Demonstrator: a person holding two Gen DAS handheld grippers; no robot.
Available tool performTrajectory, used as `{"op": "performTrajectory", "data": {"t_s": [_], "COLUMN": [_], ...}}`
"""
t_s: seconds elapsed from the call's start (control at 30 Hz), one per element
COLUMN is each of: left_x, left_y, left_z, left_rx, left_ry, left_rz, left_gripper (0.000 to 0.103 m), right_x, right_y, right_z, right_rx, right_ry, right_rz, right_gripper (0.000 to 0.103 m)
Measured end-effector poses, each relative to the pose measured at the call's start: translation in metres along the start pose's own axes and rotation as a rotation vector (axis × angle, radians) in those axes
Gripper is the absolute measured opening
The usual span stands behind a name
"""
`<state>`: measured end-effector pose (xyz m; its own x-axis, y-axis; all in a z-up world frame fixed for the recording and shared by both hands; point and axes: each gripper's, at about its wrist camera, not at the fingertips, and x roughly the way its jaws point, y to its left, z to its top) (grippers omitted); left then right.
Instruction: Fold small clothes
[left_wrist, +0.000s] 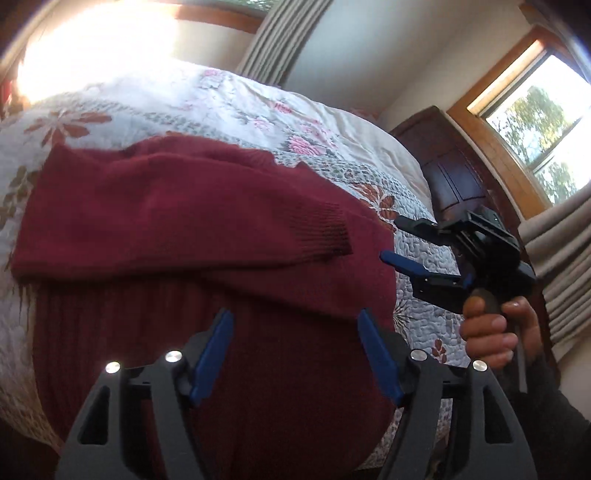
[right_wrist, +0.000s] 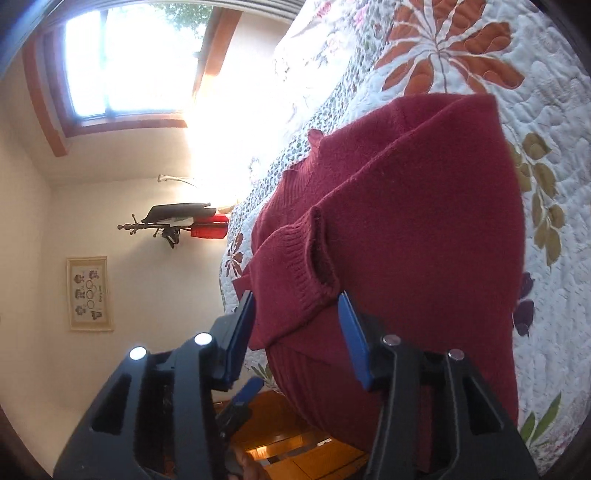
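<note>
One maroon knit sweater lies flat on the floral quilt of the bed, body running lengthwise straight out from the left gripper, ribbed hem end closest to it. One sleeve is laid across the body — its ribbed cuff sits ahead of the left fingertips and just off the tip of the right gripper.

In the right wrist view that cuff sits just ahead of the gap between the right gripper fingers, its open end facing them. Sleeve's long axis runs away from the right fingers, up across the sweater. Right gripper is the nearer one to the cuff; it comes in from the sweater's side edge, held by a hand.

Fingers: left spread wide, holding nothing, hovering over the ribbed lower body. Right spread too — nothing pinched; whether the cuff already lies between the pads or only in front of them I can't tell.

Count: one sweater, one sleeve visible folded in, one cuff, two grippers. Second sleeve not clearly visible.

Judgement: sleeve fold looks set; body fold likely next.
</note>
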<state>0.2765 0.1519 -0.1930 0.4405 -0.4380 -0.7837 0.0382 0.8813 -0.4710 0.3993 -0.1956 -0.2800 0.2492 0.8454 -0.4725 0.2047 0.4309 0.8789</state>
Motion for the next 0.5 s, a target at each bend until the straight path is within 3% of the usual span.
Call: {"op": "performTrajectory", "data": {"t_s": [0.3, 0.5], "left_x": [-0.056, -0.068], "left_y": [0.09, 0.107], "left_z": [-0.091, -0.106], "left_rx": [-0.411, -0.496], "left_ry": [-0.029, -0.05], "left_rz": [0.083, 0.111], "left_gripper": [0.071, 0.071], "right_x": [0.044, 0.059], "right_y": [0.011, 0.023], "right_z": [0.032, 0.031], "right_rx": [-0.054, -0.084], "right_ry": [0.092, 0.117], "right_rz": [-0.056, -0.075], "right_gripper": [0.046, 0.046]}}
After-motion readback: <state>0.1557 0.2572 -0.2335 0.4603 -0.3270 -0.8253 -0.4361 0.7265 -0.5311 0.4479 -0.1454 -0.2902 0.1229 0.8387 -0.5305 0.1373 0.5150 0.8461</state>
